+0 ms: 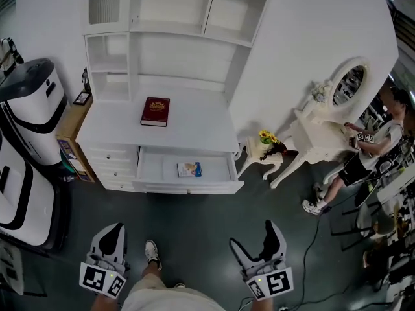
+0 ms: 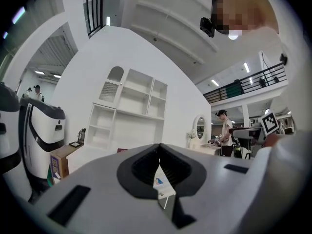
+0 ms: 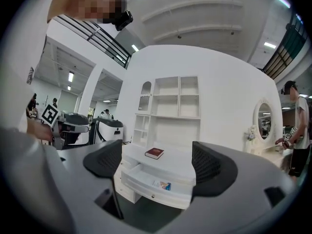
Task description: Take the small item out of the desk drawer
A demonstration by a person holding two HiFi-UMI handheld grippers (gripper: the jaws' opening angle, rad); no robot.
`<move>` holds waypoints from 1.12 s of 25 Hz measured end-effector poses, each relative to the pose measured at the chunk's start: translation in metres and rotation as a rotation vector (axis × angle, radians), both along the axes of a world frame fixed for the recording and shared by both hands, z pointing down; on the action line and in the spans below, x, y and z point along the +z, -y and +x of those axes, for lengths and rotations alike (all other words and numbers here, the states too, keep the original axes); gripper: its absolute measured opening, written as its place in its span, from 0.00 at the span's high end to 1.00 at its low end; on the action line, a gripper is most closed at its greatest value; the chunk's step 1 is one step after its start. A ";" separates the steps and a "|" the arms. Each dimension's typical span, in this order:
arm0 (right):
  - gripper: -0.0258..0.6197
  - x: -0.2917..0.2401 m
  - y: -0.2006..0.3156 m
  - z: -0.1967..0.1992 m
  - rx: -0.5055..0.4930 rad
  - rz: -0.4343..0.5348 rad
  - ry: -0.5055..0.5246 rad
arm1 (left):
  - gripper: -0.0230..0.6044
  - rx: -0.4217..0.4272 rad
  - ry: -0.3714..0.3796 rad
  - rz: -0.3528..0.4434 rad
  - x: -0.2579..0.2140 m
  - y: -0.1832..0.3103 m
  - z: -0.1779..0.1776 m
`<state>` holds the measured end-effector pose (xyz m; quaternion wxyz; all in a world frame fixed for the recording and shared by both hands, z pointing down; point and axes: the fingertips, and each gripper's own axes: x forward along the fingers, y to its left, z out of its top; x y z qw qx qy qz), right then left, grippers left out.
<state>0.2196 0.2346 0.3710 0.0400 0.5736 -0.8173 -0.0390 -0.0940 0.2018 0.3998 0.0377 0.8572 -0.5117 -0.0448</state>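
White bench, drawer pulled open, small item lying flat inside it; red book behind drawer. Well short of drawer: left claw pinched shut, right claw spread wide, both empty.

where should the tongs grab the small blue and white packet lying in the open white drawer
Likely from straight above, pinching across the narrower width of the small blue-and-white flat packet. It lies flat on the floor of the open white desk drawer, so only its edges offer a hold, and the drawer's front wall blocks a low approach. The right tongs are open.
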 end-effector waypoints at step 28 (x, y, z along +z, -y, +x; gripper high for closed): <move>0.28 -0.011 0.267 -0.056 0.067 -0.086 -0.049 | 0.94 0.089 -0.093 -0.082 0.014 0.299 -0.039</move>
